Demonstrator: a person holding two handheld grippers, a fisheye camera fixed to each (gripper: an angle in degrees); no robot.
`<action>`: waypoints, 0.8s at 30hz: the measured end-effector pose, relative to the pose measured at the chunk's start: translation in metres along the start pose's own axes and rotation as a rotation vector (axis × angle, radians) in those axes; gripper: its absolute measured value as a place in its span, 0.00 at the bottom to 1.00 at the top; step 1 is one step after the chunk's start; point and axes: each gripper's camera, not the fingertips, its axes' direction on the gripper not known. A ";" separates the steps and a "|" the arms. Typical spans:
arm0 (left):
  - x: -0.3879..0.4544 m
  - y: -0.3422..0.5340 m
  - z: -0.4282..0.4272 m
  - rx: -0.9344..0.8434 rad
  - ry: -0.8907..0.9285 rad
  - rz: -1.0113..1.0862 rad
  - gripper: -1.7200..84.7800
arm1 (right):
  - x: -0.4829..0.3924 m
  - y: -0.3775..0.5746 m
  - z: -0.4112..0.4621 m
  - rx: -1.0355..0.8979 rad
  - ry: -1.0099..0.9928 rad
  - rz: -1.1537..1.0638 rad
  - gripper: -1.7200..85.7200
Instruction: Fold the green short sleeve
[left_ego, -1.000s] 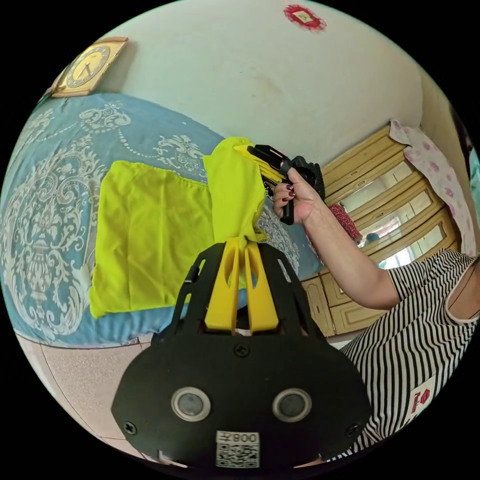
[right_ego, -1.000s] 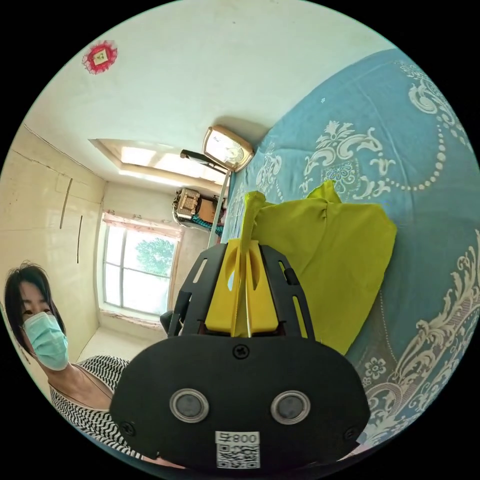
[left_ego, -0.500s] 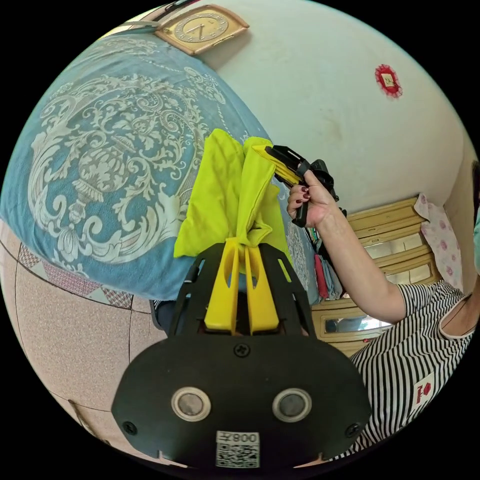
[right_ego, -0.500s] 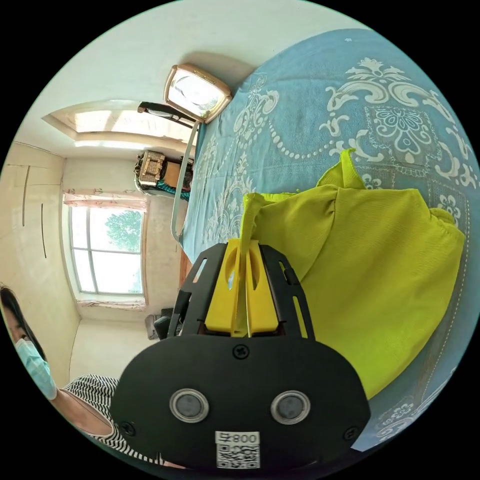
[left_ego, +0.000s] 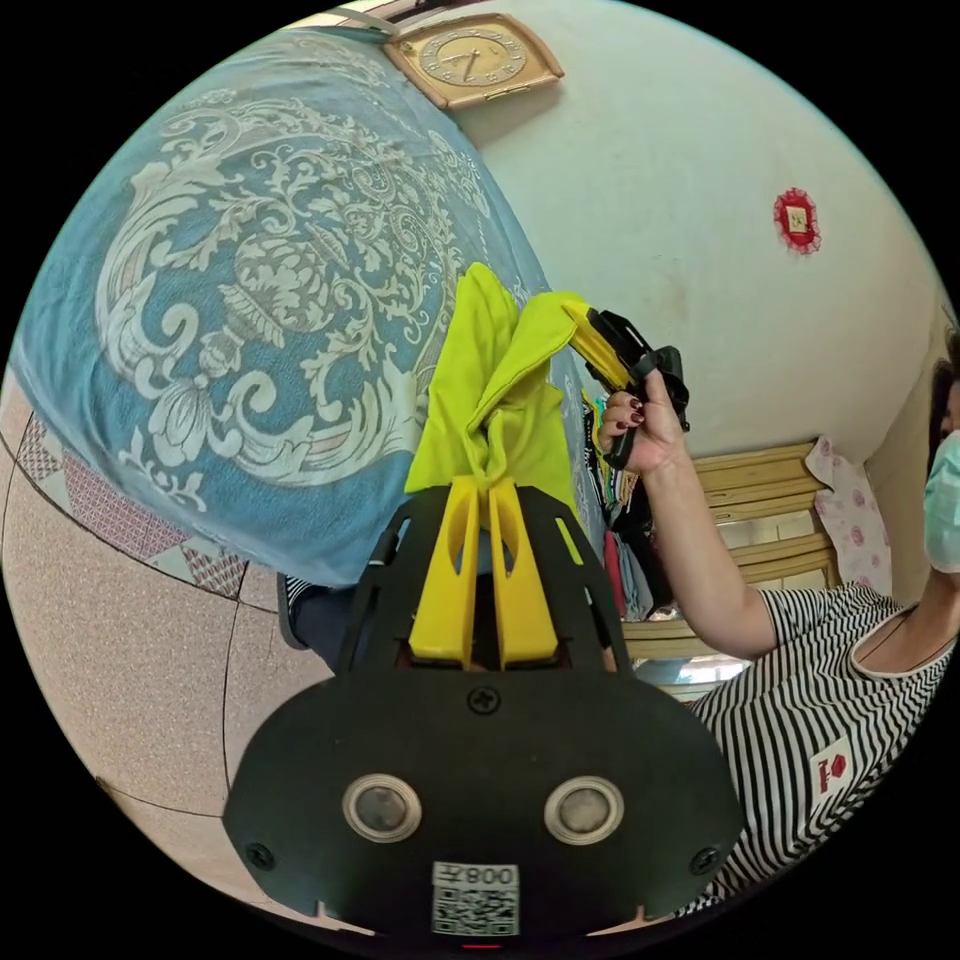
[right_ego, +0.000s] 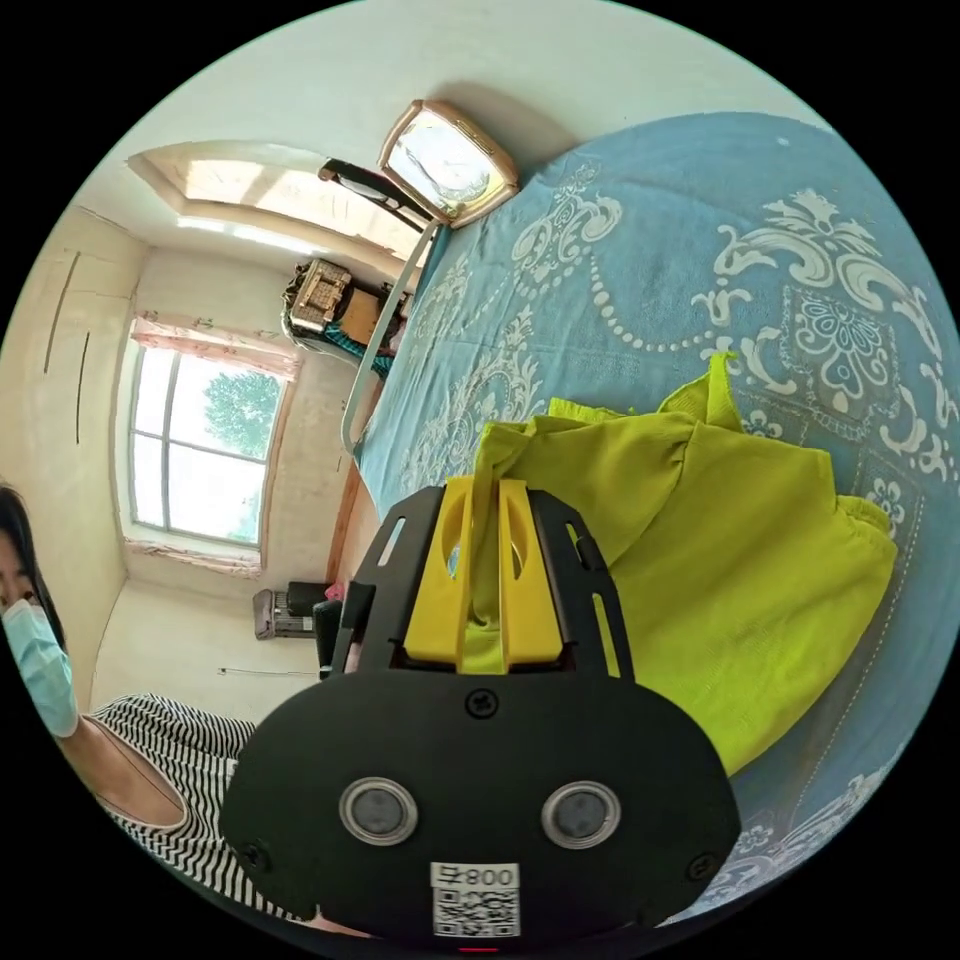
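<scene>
Bright, even daylight enters from the window (right_ego: 205, 450); near it, the wall is overexposed. Fisheye distortion bends all edges; focus is sharp.

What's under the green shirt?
The blue bedspread with white swirls lies under the green shirt. Its pattern runs out from the shirt's edges; the part beneath is covered, so anything else there cannot be seen. Both grippers, left and right, pinch the shirt.

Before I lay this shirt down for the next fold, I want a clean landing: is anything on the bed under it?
Nothing visible. The shirt hangs over bare bedspread, pinched by the left gripper and right gripper.
</scene>
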 end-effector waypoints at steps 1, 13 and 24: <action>-0.003 0.002 -0.002 0.004 0.005 -0.002 0.04 | -0.004 -0.001 -0.007 -0.001 0.012 -0.012 0.06; 0.007 0.031 -0.034 0.052 -0.105 0.094 0.03 | -0.028 -0.028 -0.071 -0.019 -0.004 -0.016 0.05; 0.060 0.039 -0.023 -0.006 -0.372 0.228 0.03 | -0.057 -0.060 -0.086 -0.144 0.169 -0.047 0.02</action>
